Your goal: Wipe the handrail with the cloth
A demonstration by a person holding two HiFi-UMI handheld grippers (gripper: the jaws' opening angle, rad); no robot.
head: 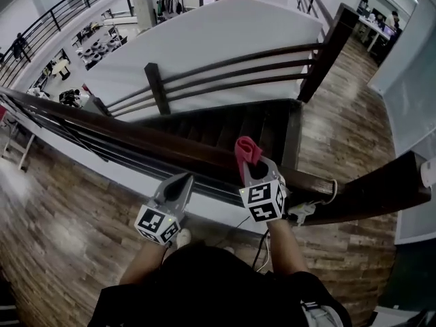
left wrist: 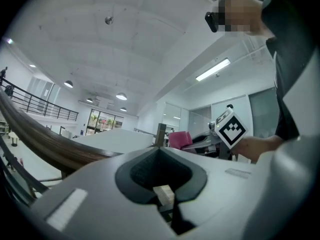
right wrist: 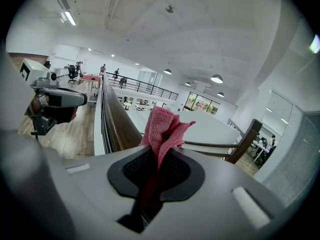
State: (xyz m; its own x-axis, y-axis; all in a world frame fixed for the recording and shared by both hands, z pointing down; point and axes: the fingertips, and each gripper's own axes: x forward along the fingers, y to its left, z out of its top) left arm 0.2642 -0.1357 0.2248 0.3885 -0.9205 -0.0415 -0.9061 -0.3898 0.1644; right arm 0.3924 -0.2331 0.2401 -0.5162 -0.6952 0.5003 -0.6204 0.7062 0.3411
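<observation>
A: What does the right gripper [head: 255, 171] have?
B: Its jaws are pinched tight on one pink cloth [head: 246, 151], a nubbly woven rag bunched into a crumpled peak above the tips.
A: Where is that against the handrail [head: 136, 139]?
B: Right over the dark, glossy wooden rail. I can't tell whether it touches.
A: And the left gripper [head: 182, 181]?
B: Its jaws are pressed together with nothing between them. It points at the same rail, just left of the other.
A: The count?
B: Two smooth grey grippers, each carrying a black-and-white marker cube [head: 262, 201], plus one cloth and one handrail.
</observation>
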